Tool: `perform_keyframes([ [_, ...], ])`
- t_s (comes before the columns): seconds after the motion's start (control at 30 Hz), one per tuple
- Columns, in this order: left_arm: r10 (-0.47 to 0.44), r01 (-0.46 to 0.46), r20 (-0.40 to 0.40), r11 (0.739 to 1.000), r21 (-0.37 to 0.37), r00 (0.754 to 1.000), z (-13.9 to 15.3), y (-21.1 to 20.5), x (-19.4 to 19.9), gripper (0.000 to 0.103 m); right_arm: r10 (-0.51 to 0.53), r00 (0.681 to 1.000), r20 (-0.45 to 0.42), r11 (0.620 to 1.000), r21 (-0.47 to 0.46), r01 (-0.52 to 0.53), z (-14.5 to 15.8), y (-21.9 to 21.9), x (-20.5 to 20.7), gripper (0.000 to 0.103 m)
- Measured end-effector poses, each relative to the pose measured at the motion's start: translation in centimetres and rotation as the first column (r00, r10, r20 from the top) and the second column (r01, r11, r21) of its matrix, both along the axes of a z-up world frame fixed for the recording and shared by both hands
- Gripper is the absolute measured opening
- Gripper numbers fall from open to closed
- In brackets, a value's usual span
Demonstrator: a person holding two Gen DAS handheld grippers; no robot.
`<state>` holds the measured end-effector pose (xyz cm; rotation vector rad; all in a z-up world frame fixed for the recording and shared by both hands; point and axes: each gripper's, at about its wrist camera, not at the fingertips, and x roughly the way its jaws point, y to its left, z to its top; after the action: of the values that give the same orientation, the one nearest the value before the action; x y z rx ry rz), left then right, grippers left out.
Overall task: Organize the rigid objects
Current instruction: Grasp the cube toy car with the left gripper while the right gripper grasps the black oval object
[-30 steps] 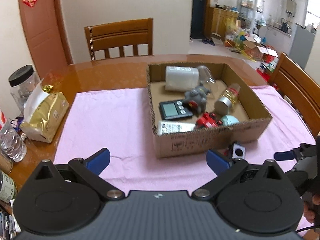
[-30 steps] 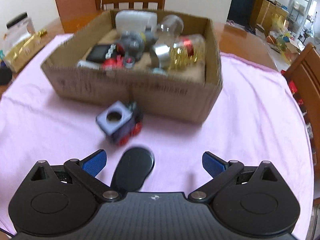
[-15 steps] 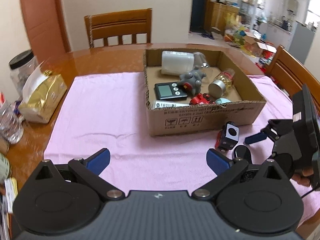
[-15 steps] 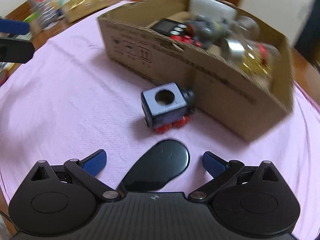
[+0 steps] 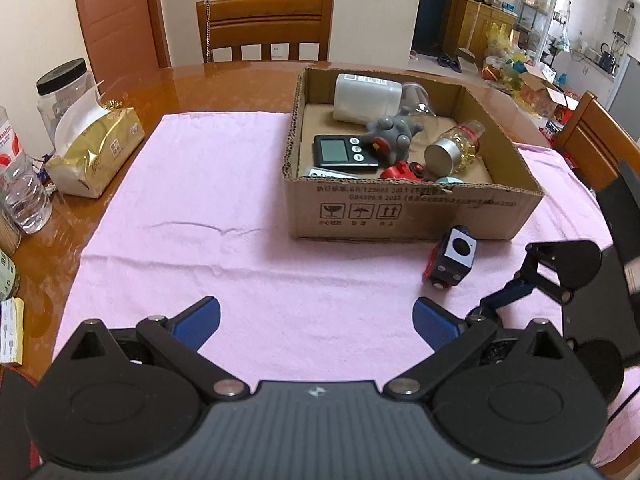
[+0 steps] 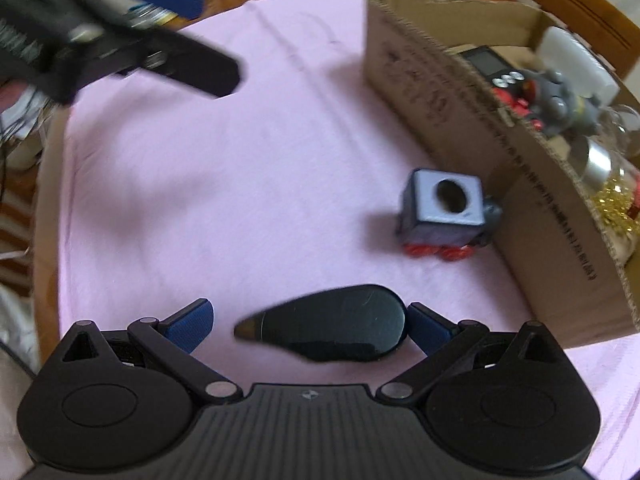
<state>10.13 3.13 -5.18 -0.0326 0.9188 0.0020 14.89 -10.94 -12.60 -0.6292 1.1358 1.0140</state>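
Cardboard box (image 5: 412, 216) sits on the pink cloth (image 5: 224, 224) over the surface, already stuffed with a timer (image 5: 344, 152), grey toy (image 5: 390, 136), white jar (image 5: 366, 98) and more. Toy train (image 6: 444, 214) stands just outside its front wall. Black oval thing (image 6: 336, 330) (can't tell what) lies between the right hand-held gripper (image 6: 310, 320) fingers, spread wide, one pad about touching it. Left hand-held gripper (image 5: 316, 318) is wide apart, empty.

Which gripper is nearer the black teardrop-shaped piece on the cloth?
Right. The right gripper is open with the black teardrop-shaped piece between its fingers. The left gripper hovers open over bare pink cloth, off to one side.
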Motion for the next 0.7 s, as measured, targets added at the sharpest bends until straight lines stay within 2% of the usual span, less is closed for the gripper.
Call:
perform_keyframes([
  [0.13,-0.002,0.002,-0.003,1.000,-0.003,1.000,-0.1,-0.3,-0.1,0.102,0.016,0.997,0.072,1.000,-0.016,-0.014,-0.3,0.2,-1.7,0.103],
  [0.27,-0.012,0.012,-0.010,1.000,-0.002,1.000,-0.3,-0.6,-0.1,0.102,-0.009,0.996,0.085,1.000,0.005,0.009,-0.2,0.0,-2.4,0.102],
  [0.4,-0.026,0.026,-0.015,1.000,-0.005,1.000,-0.5,-0.8,0.0,0.102,-0.055,0.994,0.096,0.998,0.027,0.052,0.2,-0.8,-2.6,0.093],
  [0.57,-0.057,0.056,-0.020,0.998,-0.005,0.998,-0.7,-1.6,0.4,0.102,-0.161,0.981,0.108,0.987,0.034,0.158,0.5,-2.4,-2.5,0.093],
  [0.7,-0.090,0.090,-0.025,0.996,-0.007,0.996,-0.9,-2.5,1.0,0.102,-0.301,0.946,0.123,0.953,0.027,0.300,0.6,-4.0,-2.6,0.093],
])
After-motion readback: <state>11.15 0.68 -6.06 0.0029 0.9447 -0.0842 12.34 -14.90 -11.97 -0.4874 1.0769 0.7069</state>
